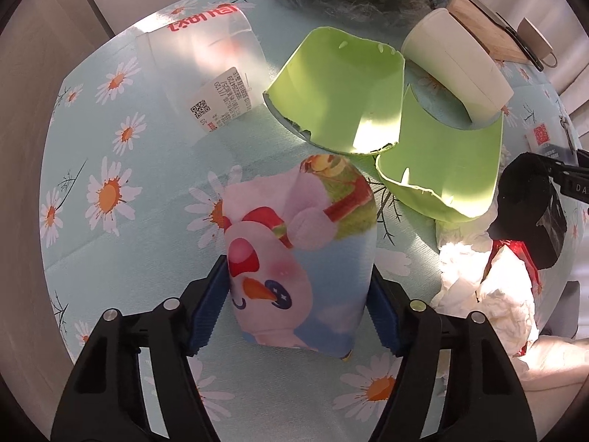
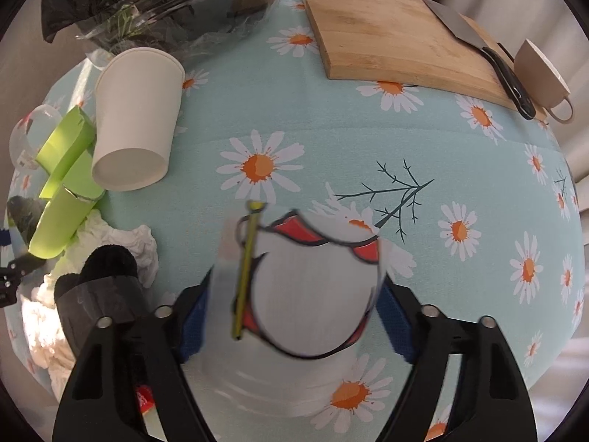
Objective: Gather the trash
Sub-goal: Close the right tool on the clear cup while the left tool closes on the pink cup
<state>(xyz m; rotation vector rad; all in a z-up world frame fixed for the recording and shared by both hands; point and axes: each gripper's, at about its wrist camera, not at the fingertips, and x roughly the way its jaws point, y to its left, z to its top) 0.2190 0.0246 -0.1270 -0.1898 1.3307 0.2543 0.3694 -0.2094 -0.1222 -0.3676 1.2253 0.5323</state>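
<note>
My left gripper [image 1: 298, 305] is shut on a crumpled paper cup printed with a snowman [image 1: 298, 258], held just over the daisy tablecloth [image 1: 121, 243]. My right gripper [image 2: 294, 313] is shut on a clear plastic cup with a red and black print and a yellow straw [image 2: 309, 287]. Other trash lies on the table: two torn green paper cup pieces [image 1: 342, 99], a white paper cup on its side [image 1: 456, 66] [image 2: 136, 118], a clear cup with a label [image 1: 206, 70], crumpled white tissue [image 1: 486, 287] and a black wrapper [image 1: 530, 206].
A clear bag with black and green contents [image 2: 147, 11] sits at the table's far edge. A wooden cutting board [image 2: 397, 33] with a knife [image 2: 478, 51] and a beige mug [image 2: 541, 73] lie at the far right.
</note>
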